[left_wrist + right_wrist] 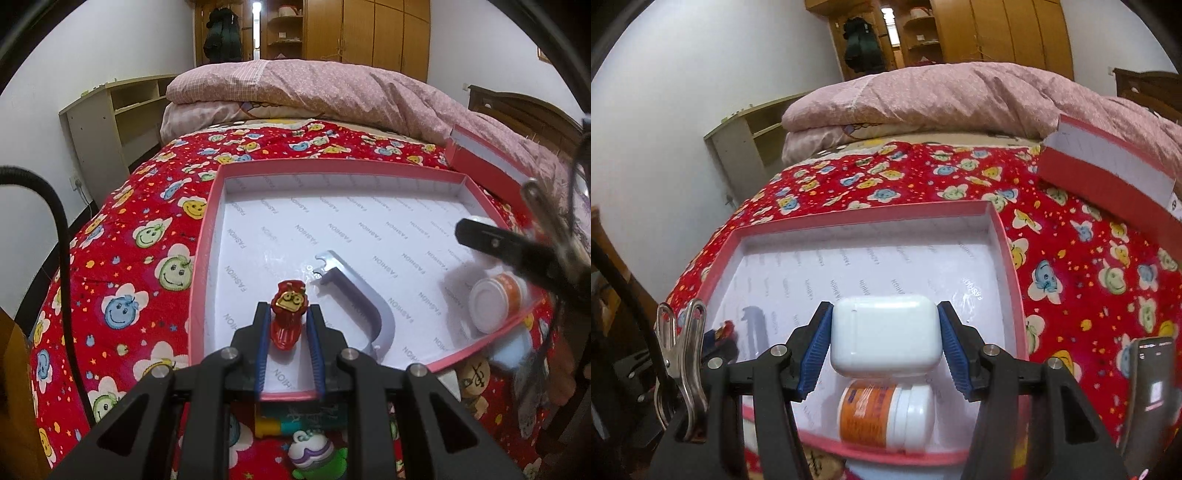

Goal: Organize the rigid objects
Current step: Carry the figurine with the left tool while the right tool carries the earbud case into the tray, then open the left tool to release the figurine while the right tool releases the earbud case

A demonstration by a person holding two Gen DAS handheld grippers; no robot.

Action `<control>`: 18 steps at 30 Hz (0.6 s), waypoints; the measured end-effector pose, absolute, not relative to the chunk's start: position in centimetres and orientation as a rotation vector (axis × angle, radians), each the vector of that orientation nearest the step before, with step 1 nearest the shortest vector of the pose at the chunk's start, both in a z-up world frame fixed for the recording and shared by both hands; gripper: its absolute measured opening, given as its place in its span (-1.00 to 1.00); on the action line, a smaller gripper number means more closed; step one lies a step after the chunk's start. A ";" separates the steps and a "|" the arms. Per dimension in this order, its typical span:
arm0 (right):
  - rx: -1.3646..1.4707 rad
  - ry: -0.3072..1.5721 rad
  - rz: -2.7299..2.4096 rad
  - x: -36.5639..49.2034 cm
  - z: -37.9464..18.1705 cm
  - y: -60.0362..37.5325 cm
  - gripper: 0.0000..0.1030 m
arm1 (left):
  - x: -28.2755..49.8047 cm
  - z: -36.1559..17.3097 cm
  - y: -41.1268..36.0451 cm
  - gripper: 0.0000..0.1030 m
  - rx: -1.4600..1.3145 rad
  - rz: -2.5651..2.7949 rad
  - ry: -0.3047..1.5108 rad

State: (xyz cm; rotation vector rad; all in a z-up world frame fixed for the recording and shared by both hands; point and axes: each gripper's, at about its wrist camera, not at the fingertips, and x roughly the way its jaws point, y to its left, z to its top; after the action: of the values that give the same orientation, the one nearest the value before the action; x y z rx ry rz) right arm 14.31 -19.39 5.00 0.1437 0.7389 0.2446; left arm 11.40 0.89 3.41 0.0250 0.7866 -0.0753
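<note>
1. Left gripper [289, 325] sits low center in the left wrist view, blue-padded fingers [263, 354] on either side of a little red toy car [288, 317]. Can't really tell if the pads are pinching it or just flanking it, there looks to be a sliver of gap.
2. Right gripper [884, 341] is clamped on a white earbud case [885, 338], dead center of the right wrist view, pads pressed to both ends of it.
3. Right under that case, a white pill bottle [882, 415] with an orange label lies on its side, near the bottom edge of the box.
4. Everything's over a shallow pink-rimmed box [207, 236] lined with white paper, filling the middle of both frames.
5. A curved silver metal bracket [364, 295] lies flat in the box just right of the car.
6. The box lid [1108, 177] leans at the upper right, on the red cartoon-print blanket [140, 229].
7. A few small toys, one a green and white toy [317, 456], sit on the blanket at the bottom of the left frame, outside the box.
</note>
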 end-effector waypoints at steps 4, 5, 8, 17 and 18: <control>0.148 0.751 0.241 15.1 4.1 -19.6 0.11 | 11.7 3.3 0.9 -0.60 0.026 -0.070 0.790; 0.138 0.750 0.232 15.2 4.0 -19.7 0.11 | 11.8 3.3 0.9 -0.60 0.024 -0.068 0.792; 0.134 0.743 0.226 15.4 3.8 -19.8 0.11 | 11.9 3.3 0.9 -0.60 0.020 -0.064 0.789; 0.109 0.721 0.215 15.5 3.5 -19.6 0.12 | 11.8 3.2 0.3 -0.46 0.038 -0.068 0.777; 0.110 0.718 0.215 15.4 3.6 -19.7 0.12 | 11.8 3.2 0.2 -0.34 0.041 -0.074 0.778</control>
State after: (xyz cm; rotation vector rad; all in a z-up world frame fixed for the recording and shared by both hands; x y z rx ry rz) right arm 15.44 -19.65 3.58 0.1099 0.7184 0.2146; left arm 11.82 0.19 3.18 0.0411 0.7776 -0.0743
